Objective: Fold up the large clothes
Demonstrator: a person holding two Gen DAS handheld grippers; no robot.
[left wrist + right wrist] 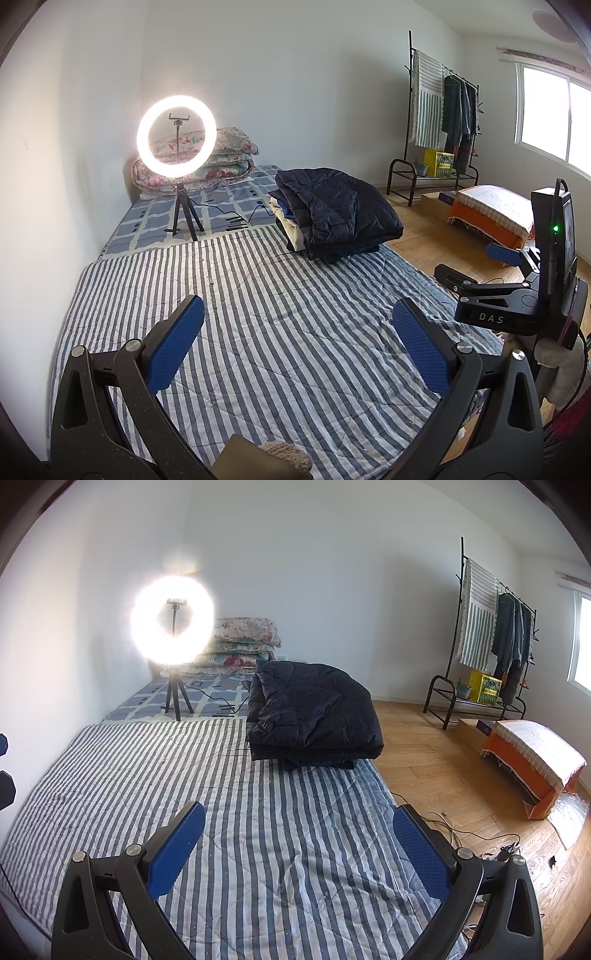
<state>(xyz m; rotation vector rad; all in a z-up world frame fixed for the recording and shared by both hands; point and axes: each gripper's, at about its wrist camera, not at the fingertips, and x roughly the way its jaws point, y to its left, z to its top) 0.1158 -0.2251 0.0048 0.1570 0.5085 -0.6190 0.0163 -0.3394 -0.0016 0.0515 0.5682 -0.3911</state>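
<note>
Against the far left wall, a glowing white ring light on a small black tripod [176, 138] [173, 620] stands on a blue-and-white patterned sheet, with a stack of folded floral quilts [225, 155] [240, 642] just behind it. Nearer, a blue-and-white striped quilted blanket [258, 314] [221, 775] covers the bed. Over its near end hangs the left gripper [298, 345], its blue-padded fingers [173, 347] spread wide with nothing between them. The right gripper [299, 843] hovers likewise over the striped blanket, fingers [175, 849] wide apart and empty-handed. Well beyond both, toward the far right edge of the bed, lies a pile of folded clothes topped by a dark navy quilted puffer jacket [332, 210] [314, 709], touching neither gripper. Farther right, on the wooden floor, a black metal clothes rack [439, 122] [491, 642] holds hanging garments, and an orange stool with a pale woven cover [491, 210] [535, 757] sits nearer.
</note>
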